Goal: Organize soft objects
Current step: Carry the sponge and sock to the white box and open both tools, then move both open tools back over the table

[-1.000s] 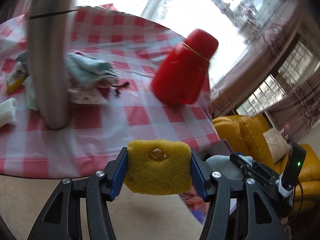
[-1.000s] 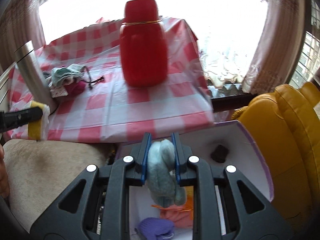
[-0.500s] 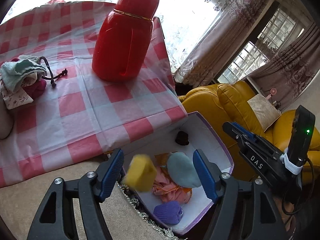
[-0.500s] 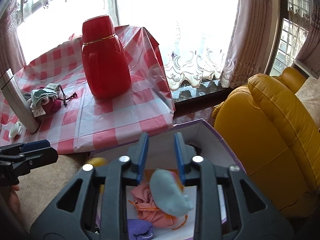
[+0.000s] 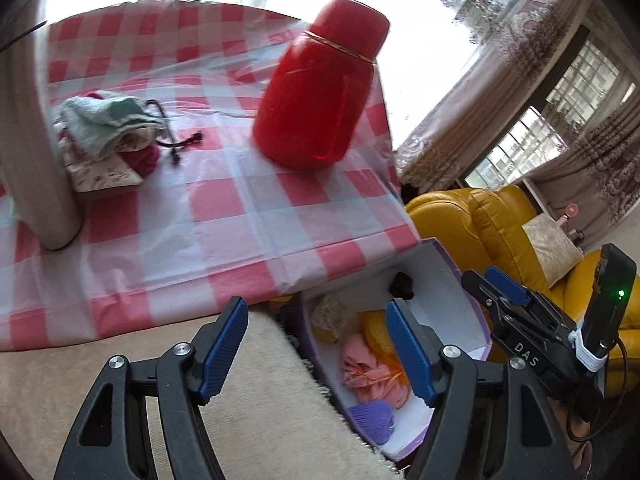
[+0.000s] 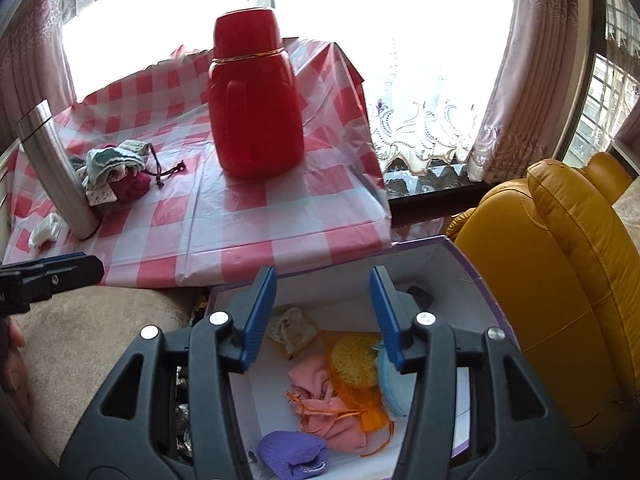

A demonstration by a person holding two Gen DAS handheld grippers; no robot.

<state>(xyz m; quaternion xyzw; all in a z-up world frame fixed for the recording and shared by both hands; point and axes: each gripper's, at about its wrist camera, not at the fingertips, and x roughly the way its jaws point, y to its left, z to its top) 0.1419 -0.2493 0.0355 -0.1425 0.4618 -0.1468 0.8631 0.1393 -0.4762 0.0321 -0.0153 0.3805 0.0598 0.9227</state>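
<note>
A white box with a purple rim [image 6: 478, 276] [image 5: 452, 276] stands on the floor beside the table. In it lie a yellow sponge [image 6: 354, 360], a pale blue soft piece [image 6: 394, 390], a pink cloth pouch [image 6: 326, 404] [image 5: 364, 372], a purple knit piece [image 6: 292, 450] [image 5: 372, 416] and a beige sponge [image 6: 292, 326] [image 5: 330, 314]. My right gripper [image 6: 322, 316] is open and empty above the box. My left gripper [image 5: 318, 354] is open and empty at the box's left edge. A pile of soft cloths [image 5: 108, 132] [image 6: 116, 170] lies on the table.
A red jug [image 5: 320, 84] [image 6: 254, 104] and a tall steel flask [image 6: 52, 164] [image 5: 32, 140] stand on the red-checked table [image 5: 240, 208]. A yellow sofa [image 6: 560, 280] is right of the box. Beige carpet [image 5: 260, 420] lies left of it.
My left gripper let the yellow sponge fall into the box and my right gripper let go of the pale blue piece. Both jaws have opened wide. The left gripper swung back toward the table.
</note>
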